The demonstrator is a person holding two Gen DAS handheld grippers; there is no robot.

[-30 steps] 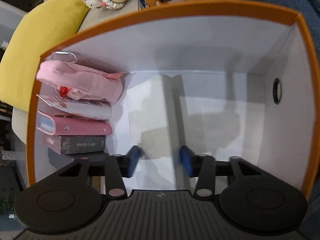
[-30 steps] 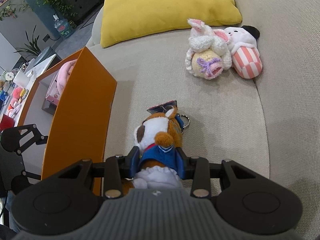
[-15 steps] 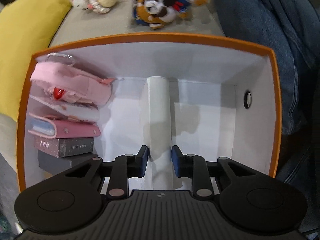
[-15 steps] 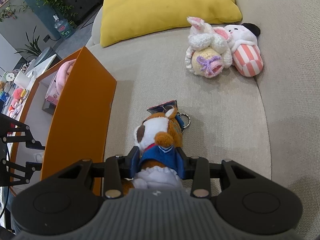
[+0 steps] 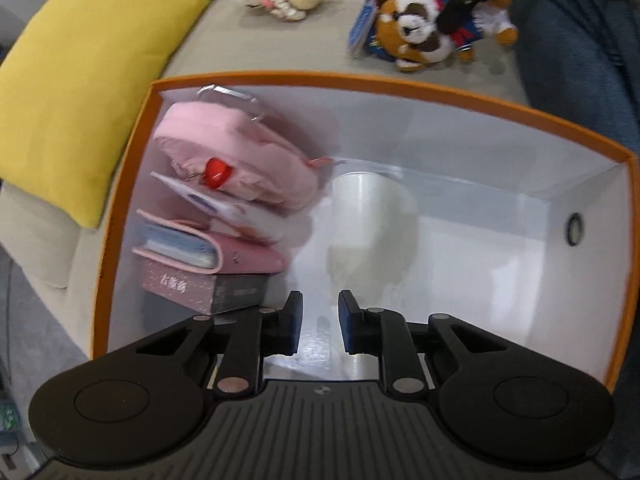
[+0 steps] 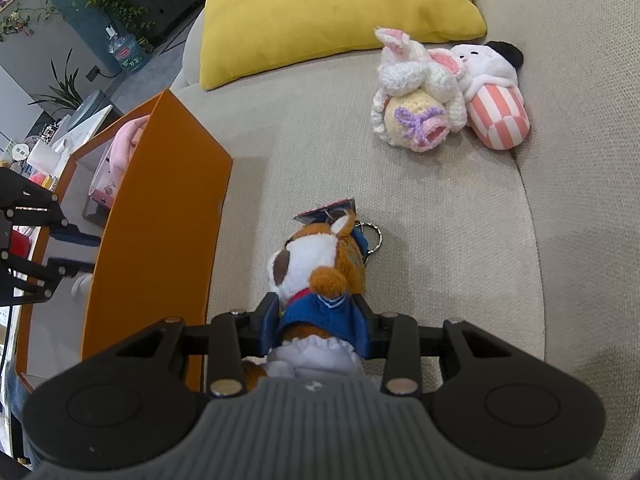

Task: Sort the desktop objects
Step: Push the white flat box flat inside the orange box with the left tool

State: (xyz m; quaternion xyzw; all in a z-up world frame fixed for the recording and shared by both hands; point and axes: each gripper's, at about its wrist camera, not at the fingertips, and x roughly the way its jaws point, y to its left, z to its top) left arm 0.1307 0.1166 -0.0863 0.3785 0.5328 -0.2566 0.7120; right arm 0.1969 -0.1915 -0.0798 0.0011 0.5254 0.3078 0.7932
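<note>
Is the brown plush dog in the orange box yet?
Out. The brown plush dog lies on the sofa beside the orange box, clamped in the right gripper.

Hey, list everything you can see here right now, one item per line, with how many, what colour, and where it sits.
Open cardboard box: one, orange outside and white inside, on the sofa.
Stack of pink pouch, cards and albums: one, mostly pink, inside the box against its left wall.
White cylinder: one, white, on the box floor.
Brown-and-white plush dog in blue outfit: one, on the sofa beside the box.
Crocheted white rabbit: one, white and cream, near the cushion.
Striped pink plush: one, beside the rabbit.
Yellow cushion: one, at the sofa back.
Beige sofa: one.
Left gripper: black, over the box, jaws closing, nothing between them.
Right gripper: black, shut on the dog.
</note>
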